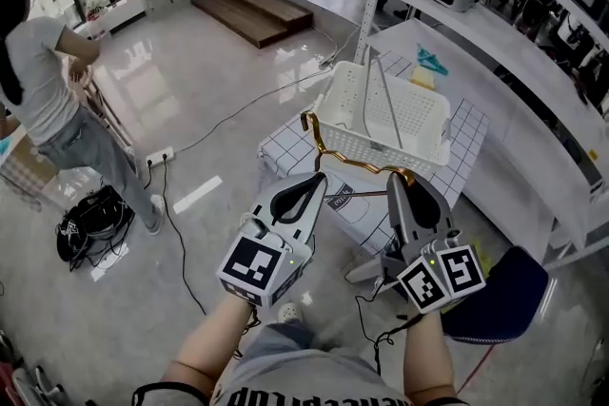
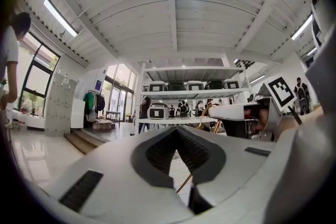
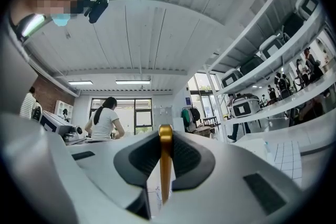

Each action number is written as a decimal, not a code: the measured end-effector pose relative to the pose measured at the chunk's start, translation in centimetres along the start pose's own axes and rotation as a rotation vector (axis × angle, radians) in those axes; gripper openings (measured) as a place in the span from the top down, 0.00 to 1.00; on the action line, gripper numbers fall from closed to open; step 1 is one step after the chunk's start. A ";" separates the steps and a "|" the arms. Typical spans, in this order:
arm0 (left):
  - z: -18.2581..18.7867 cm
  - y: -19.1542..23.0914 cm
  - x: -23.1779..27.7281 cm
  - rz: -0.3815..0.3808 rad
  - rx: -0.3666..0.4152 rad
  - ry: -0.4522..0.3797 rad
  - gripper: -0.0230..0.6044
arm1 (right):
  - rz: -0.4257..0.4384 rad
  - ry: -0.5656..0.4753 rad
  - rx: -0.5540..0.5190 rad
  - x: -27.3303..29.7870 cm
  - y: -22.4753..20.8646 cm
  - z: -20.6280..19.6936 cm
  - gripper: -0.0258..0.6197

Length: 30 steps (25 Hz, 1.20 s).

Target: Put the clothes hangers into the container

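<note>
White grid-patterned cloth covers the counter (image 1: 471, 133), and on it stands the container (image 1: 433, 143), a perforated white plastic basket with its open top facing up. Inside it, as far as the head view shows, is one thin pale wire shape (image 1: 390, 114) that leans up from the floor of the basket past the far rim. It looks like a hanger already dropped in, though it is too fine to be sure. The rest of the basket looks bare.

The gold hanger (image 1: 352, 164) is not in yet. It is held in the air on the near side of the basket, its bar level along the near wall and its hook (image 1: 309, 121) raised beside the basket's left corner. Behind the basket, on the counter, lies a small teal thing (image 1: 430, 62), possibly another hanger waiting its turn.

The right tongs (image 1: 407, 181) are clamped on the gold hanger's end; the right gripper view shows the gold bar (image 3: 164, 165) pinched upright between the dark pads. The left tongs (image 1: 309, 181) are closed tip to tip with nothing between them, and the gold bar (image 2: 184, 184) shows only through the gap below.

By my judgement the task is partly done: this hanger has to be carried over the rim and released, and the teal piece may follow.
</note>
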State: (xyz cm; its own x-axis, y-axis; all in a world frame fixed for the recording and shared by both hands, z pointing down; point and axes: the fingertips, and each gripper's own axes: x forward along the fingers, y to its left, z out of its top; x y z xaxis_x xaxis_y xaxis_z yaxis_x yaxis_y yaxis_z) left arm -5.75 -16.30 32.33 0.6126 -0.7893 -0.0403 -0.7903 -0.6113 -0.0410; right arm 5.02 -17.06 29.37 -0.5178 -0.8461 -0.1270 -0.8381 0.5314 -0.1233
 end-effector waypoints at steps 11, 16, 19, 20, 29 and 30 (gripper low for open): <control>-0.2 4.1 0.2 -0.025 0.015 -0.027 0.94 | -0.005 -0.023 -0.013 4.4 1.1 0.5 0.88; -0.5 5.5 0.3 -0.024 0.003 -0.031 0.94 | -0.003 -0.031 -0.025 5.8 1.5 0.9 0.88; -0.5 5.9 0.6 -0.024 -0.005 -0.034 0.94 | -0.003 -0.035 -0.029 6.4 1.5 1.3 0.88; -0.5 6.0 0.7 -0.023 -0.008 -0.029 0.94 | -0.003 -0.038 -0.029 6.5 1.4 1.5 0.88; -0.5 7.0 2.6 -0.002 -0.031 -0.012 0.94 | 0.023 -0.055 -0.017 8.6 -0.1 2.6 0.88; -0.4 7.1 3.0 0.002 -0.034 -0.009 0.94 | 0.028 -0.058 -0.015 8.9 -0.3 2.8 0.88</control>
State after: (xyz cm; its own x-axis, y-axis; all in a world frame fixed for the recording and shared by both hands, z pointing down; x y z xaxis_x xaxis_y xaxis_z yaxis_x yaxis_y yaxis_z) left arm -9.56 -23.00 32.32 0.6108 -0.7902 -0.0498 -0.7914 -0.6112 -0.0071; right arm 1.17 -24.67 25.52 -0.5305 -0.8267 -0.1874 -0.8261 0.5538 -0.1041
